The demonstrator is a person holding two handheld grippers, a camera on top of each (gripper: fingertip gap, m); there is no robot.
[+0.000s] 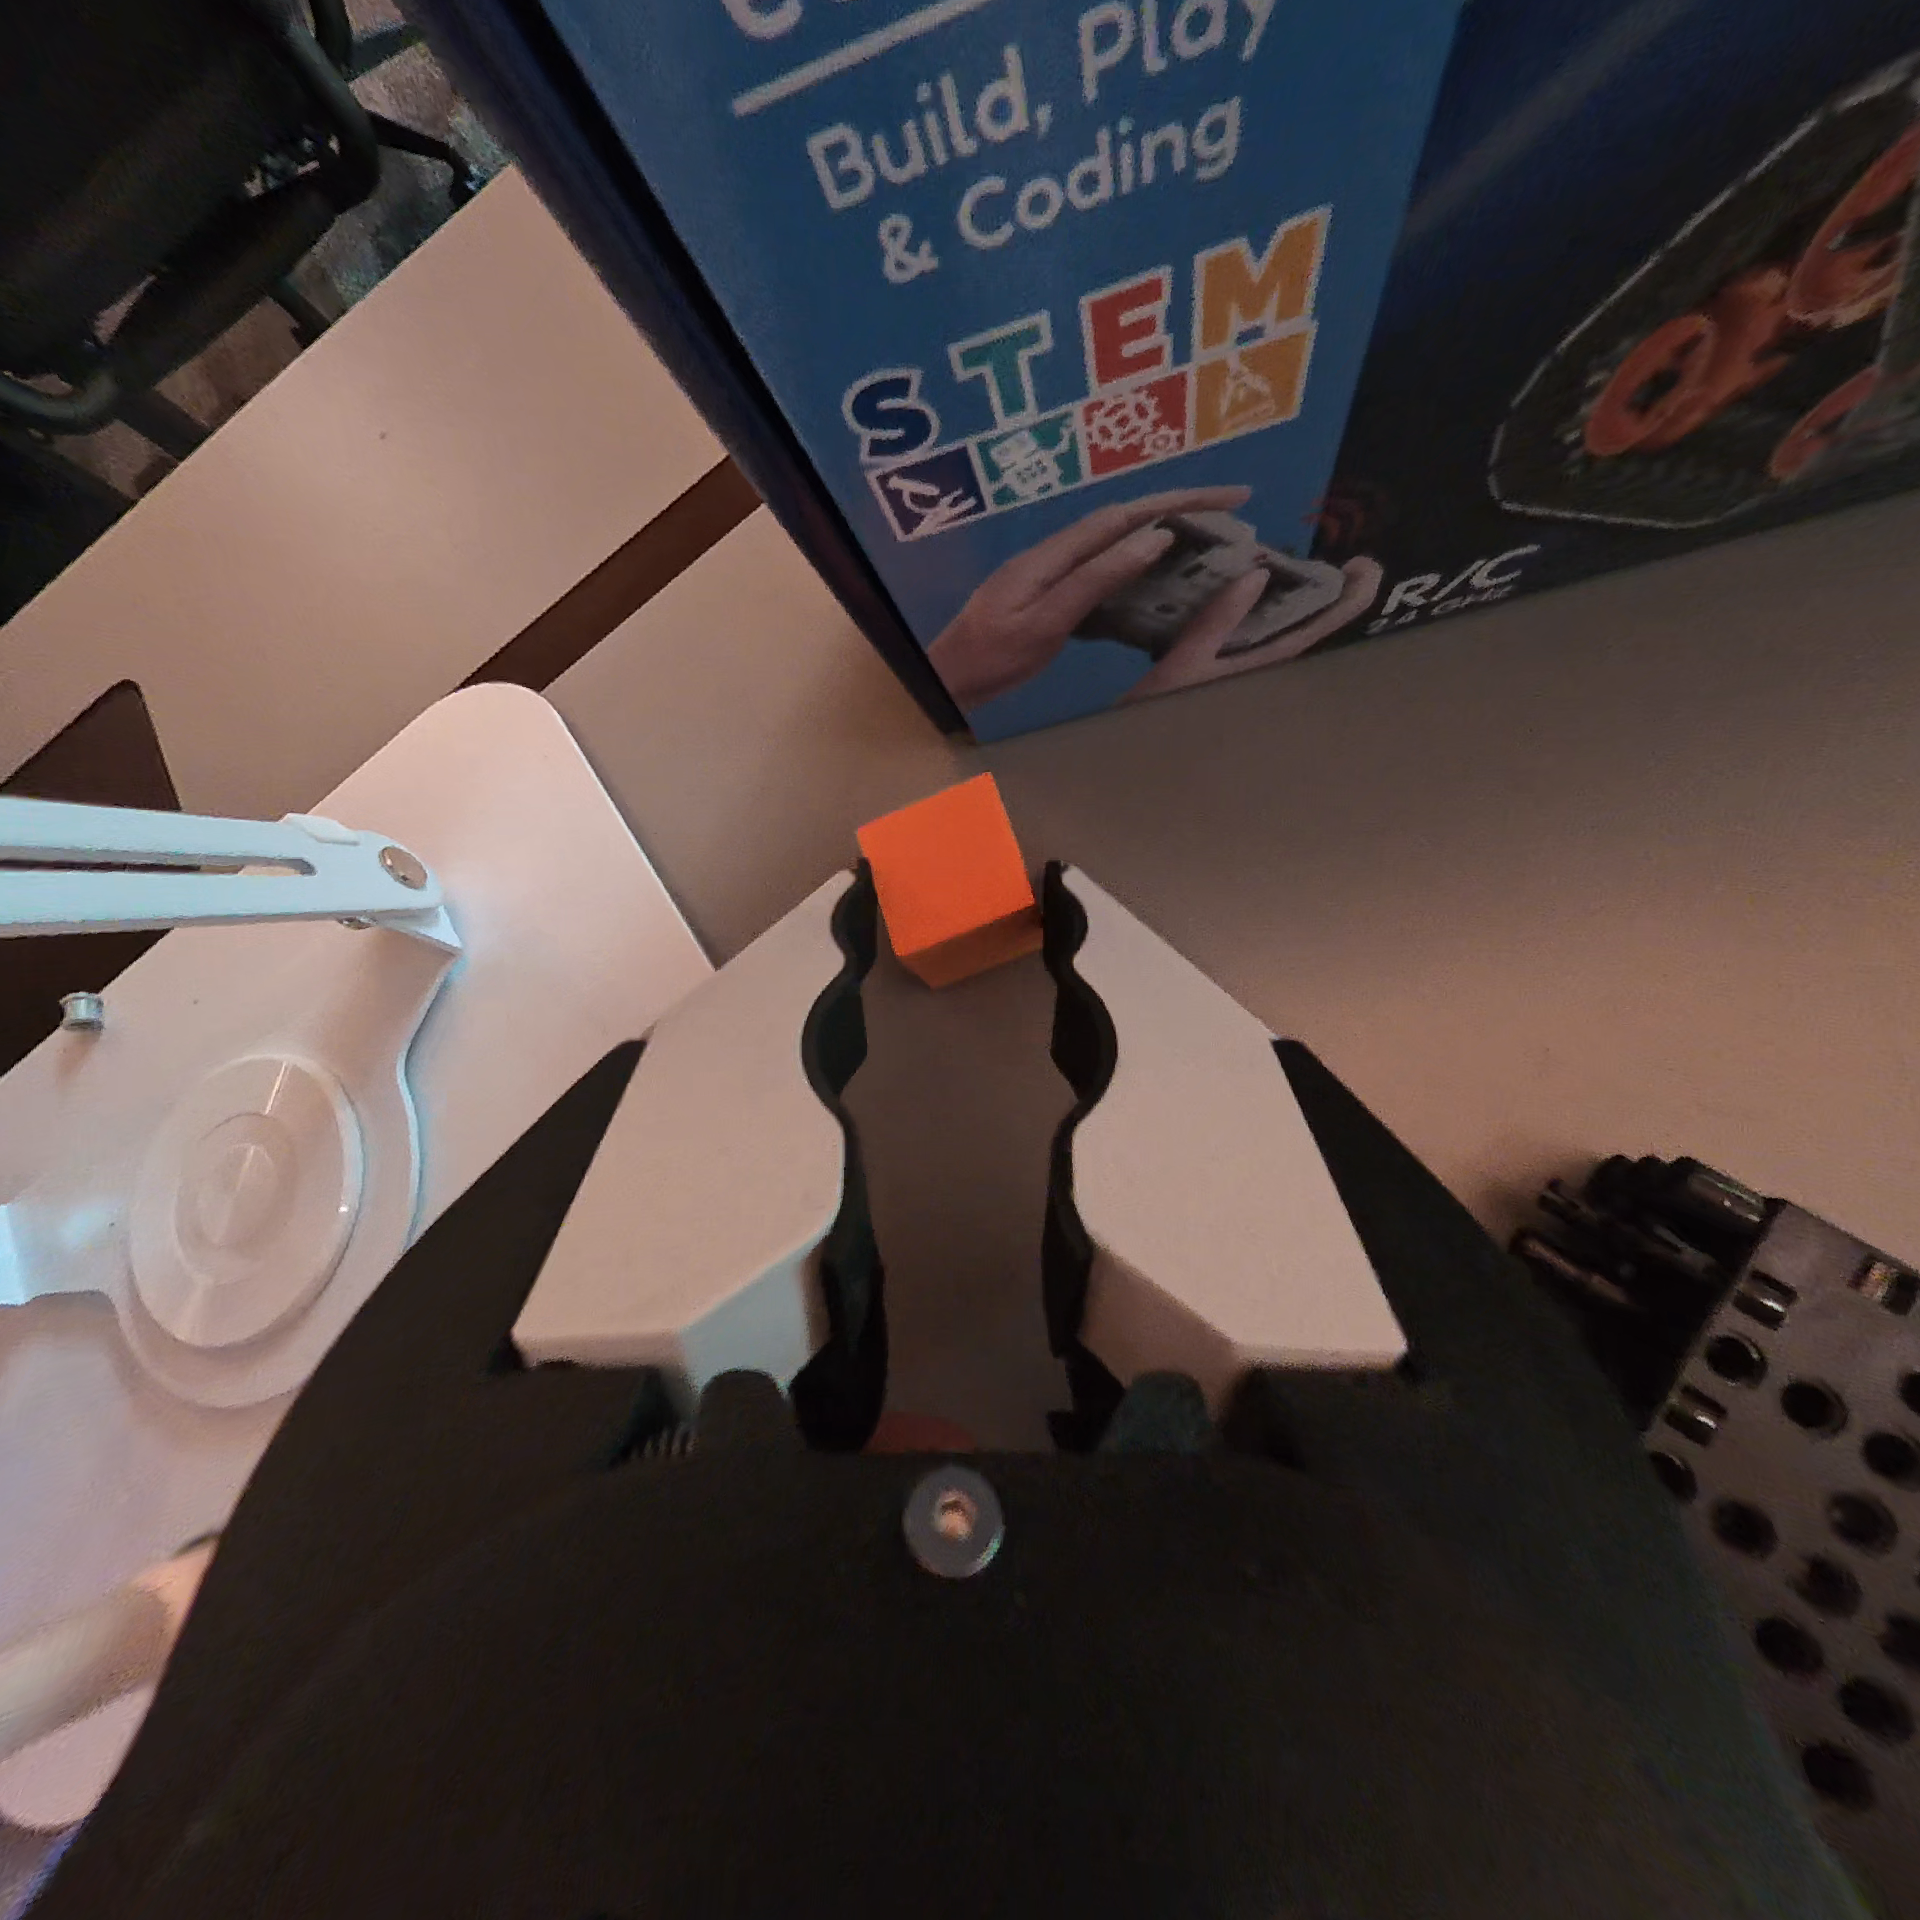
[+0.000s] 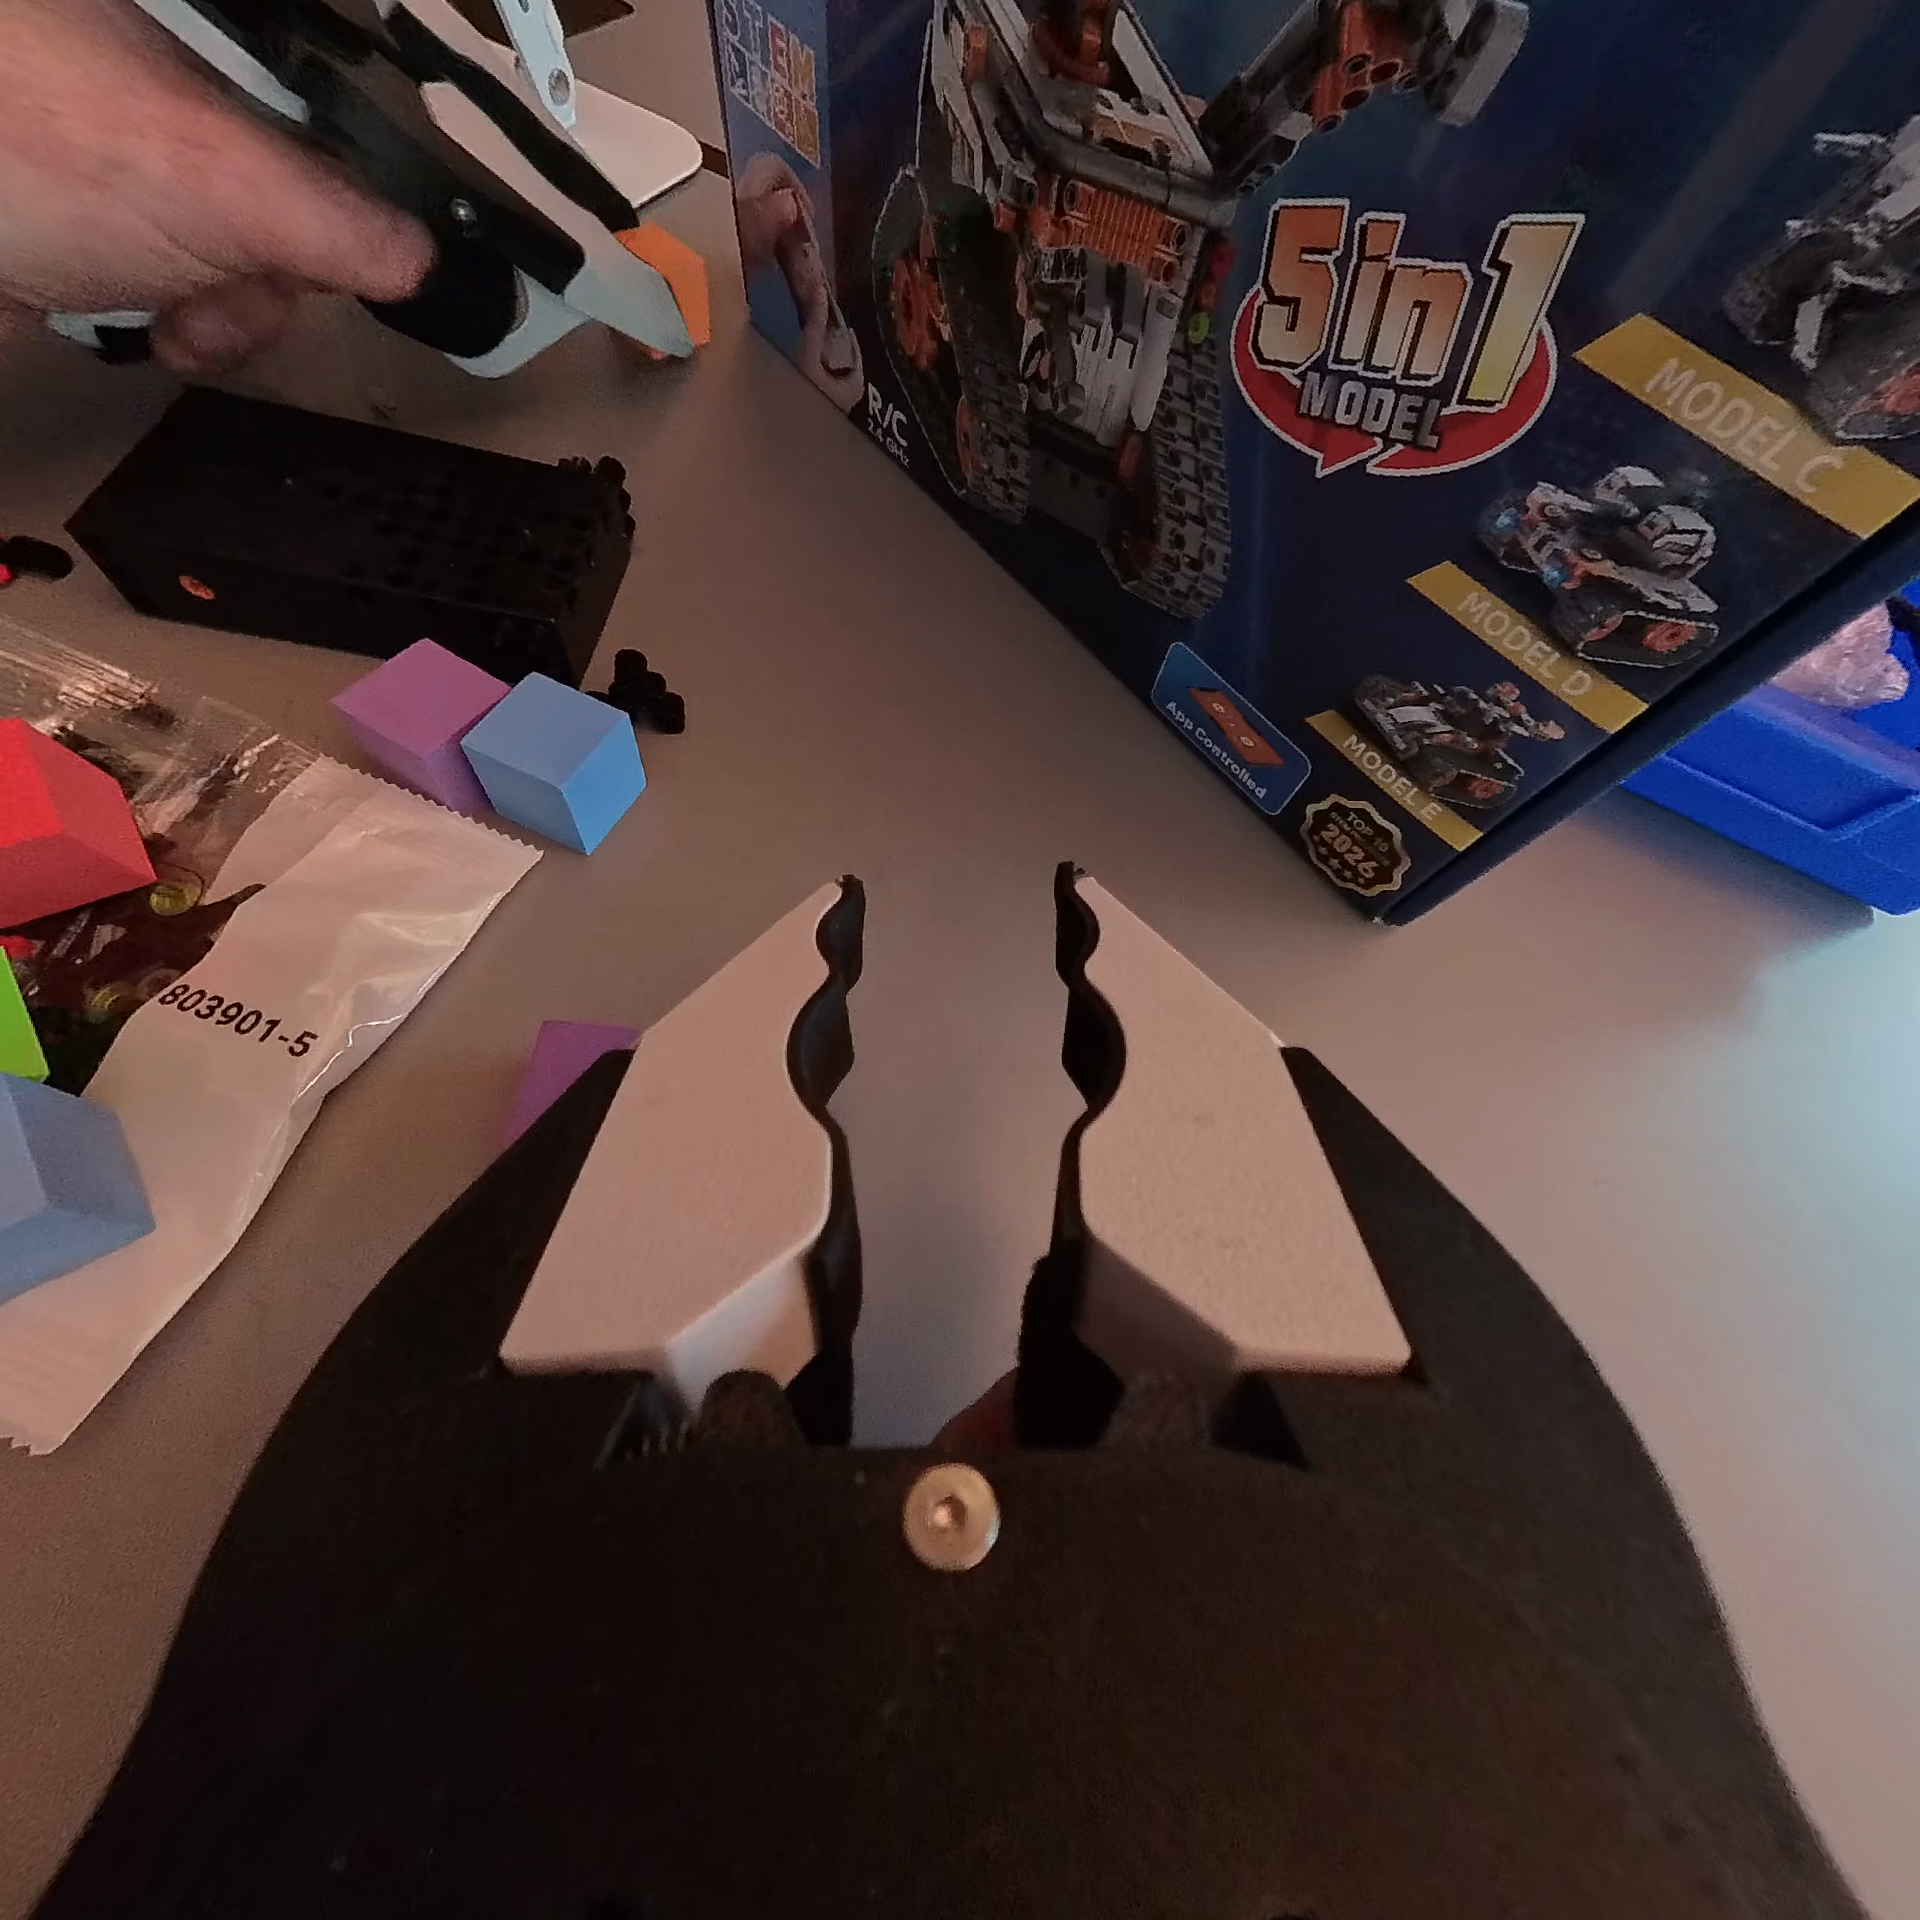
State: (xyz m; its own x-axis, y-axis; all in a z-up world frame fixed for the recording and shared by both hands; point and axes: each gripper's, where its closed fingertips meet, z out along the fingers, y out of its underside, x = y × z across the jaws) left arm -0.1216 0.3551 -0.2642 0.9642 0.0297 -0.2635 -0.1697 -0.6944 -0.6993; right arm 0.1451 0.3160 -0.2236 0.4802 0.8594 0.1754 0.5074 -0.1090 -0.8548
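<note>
An orange cube sits between the fingertips of my left gripper, with both black pads against its sides, low over the grey table beside a corner of a blue printed box. In the right wrist view the left gripper, held by a hand, shows at the top left with the orange cube at its tips. My right gripper is open and empty above bare table.
The big blue box stands across the back. A black perforated block lies left, with a purple cube, a blue cube, a white bag and a red block. A white lamp base is left. A blue tray is right. About 30 cm separates my left fingertips from my right. My left tips are about 25 cm from the red block, my right tips only 15 cm.
</note>
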